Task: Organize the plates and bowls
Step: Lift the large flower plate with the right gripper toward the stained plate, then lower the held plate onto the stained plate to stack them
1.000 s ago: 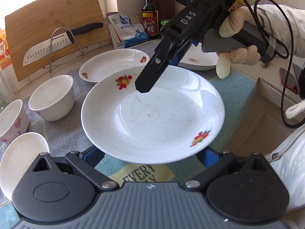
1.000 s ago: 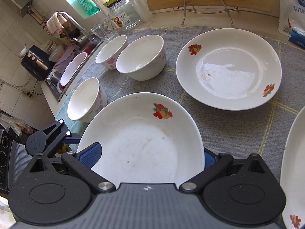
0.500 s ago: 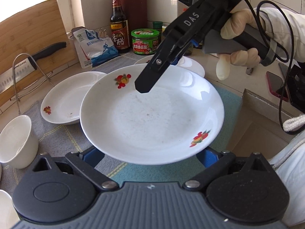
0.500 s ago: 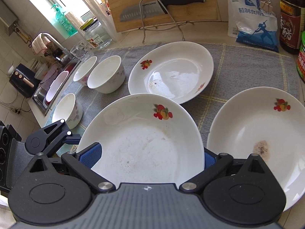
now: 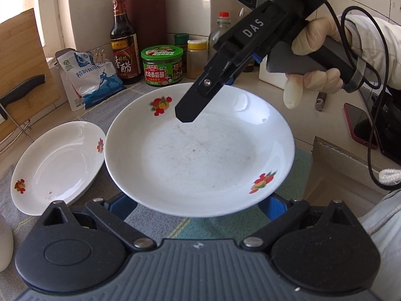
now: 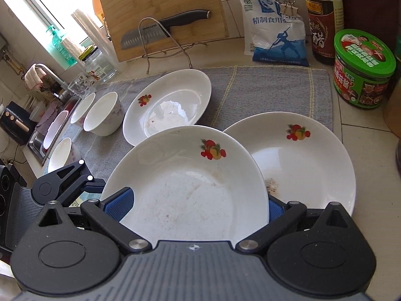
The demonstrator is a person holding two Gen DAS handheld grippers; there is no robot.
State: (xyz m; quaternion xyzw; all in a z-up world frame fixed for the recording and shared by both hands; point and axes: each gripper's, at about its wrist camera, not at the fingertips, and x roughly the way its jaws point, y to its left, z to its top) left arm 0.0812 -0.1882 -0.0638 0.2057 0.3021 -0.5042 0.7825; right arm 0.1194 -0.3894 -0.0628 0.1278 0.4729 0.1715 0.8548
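A white plate with fruit prints (image 5: 200, 160) (image 6: 190, 190) is held in the air between both grippers. My left gripper (image 5: 198, 207) grips its near rim; its body shows in the right wrist view (image 6: 60, 185). My right gripper (image 6: 198, 209) is shut on the opposite rim; its fingers (image 5: 198, 100) reach over the plate. Under it to the right lies a second plate (image 6: 308, 160) with a brown stain. A third plate (image 6: 170, 102) (image 5: 55, 165) rests on the grey towel (image 6: 263, 87). Three white bowls (image 6: 102, 116) (image 6: 82, 107) (image 6: 62, 153) stand at the left.
At the back are a cutting board with a knife on a wire rack (image 6: 163, 25), a salt bag (image 6: 275, 32), a vinegar bottle (image 6: 323, 17) and a green-lidded jar (image 6: 363, 67). A sink (image 6: 50, 130) is at far left. A red phone (image 5: 361, 125) lies right.
Both grippers have carried the held plate to the right along the counter, past the towel plate, until it overlaps the stained plate. The bowls have slid out of the left view.
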